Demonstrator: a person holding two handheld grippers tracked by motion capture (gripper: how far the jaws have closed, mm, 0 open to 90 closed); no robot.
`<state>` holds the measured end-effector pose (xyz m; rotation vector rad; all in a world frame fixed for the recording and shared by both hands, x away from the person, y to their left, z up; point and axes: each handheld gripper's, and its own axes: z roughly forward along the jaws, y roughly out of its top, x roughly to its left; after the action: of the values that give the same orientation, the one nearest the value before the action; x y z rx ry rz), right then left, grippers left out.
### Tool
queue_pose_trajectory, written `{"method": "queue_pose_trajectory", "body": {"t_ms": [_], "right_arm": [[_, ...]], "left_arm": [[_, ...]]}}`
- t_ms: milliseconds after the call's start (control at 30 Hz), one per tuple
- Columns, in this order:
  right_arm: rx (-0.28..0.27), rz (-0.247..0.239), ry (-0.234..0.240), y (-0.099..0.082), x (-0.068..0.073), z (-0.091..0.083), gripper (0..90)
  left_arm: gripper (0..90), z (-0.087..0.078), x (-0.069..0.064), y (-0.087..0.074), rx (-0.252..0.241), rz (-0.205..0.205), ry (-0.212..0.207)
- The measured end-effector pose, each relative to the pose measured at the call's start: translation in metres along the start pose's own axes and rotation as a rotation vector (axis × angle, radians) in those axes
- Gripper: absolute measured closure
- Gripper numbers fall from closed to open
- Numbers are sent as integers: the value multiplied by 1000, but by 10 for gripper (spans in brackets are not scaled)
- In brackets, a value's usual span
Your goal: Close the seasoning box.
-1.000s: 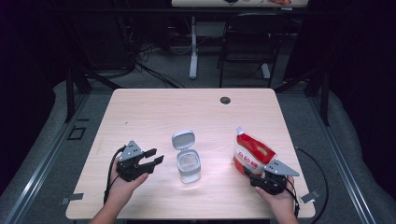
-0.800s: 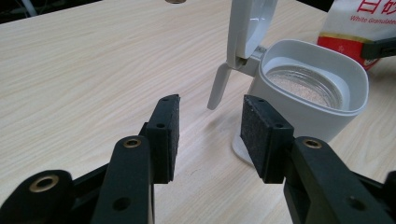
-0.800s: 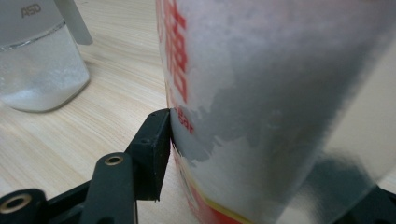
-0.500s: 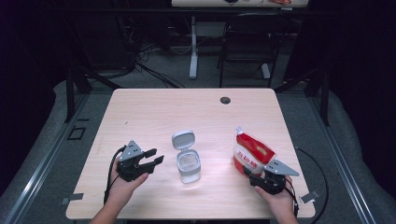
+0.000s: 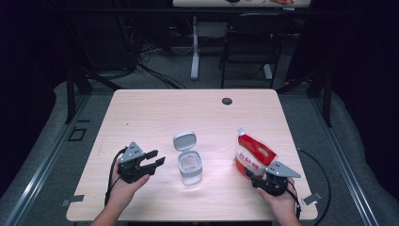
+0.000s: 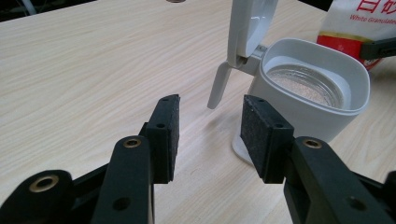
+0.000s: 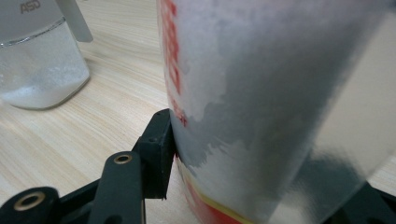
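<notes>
**Sugar pouch between the right jaws, open jar at table centre**

In the right gripper view the sugar pouch crowds the lens: its top and base are cut off, and the far jaw is hidden behind it. The near jaw lies against the pouch's side, and the jaws have just been closing on it; whether they press firmly cannot be told. From the high view the right gripper sits at the foot of the standing pouch, near the table's right front corner.

The left gripper stands open and empty, just beside the jar, whose lid is hinged upright. White grains lie in the jar's bottom.

The light wooden table has a round grommet. The room behind is dim, with a chair and cables barely legible.
</notes>
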<state>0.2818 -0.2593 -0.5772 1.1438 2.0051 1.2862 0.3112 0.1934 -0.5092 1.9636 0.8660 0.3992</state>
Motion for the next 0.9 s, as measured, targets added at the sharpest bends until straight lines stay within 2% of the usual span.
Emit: {"method": "queue_pose_trajectory", "body": {"t_ms": [300, 533, 800, 900], "right_arm": [[5, 7, -10, 2, 2, 1, 503], [27, -22, -19, 5, 5, 1, 511], [24, 5, -16, 5, 3, 1, 515], [40, 13, -12, 6, 3, -1, 518]], "left_arm": [[577, 0, 0, 0, -7, -2, 2], [577, -1, 1, 0, -10, -4, 3], [575, -1, 0, -1, -6, -2, 3], [575, -2, 1, -1, -9, -6, 7]]}}
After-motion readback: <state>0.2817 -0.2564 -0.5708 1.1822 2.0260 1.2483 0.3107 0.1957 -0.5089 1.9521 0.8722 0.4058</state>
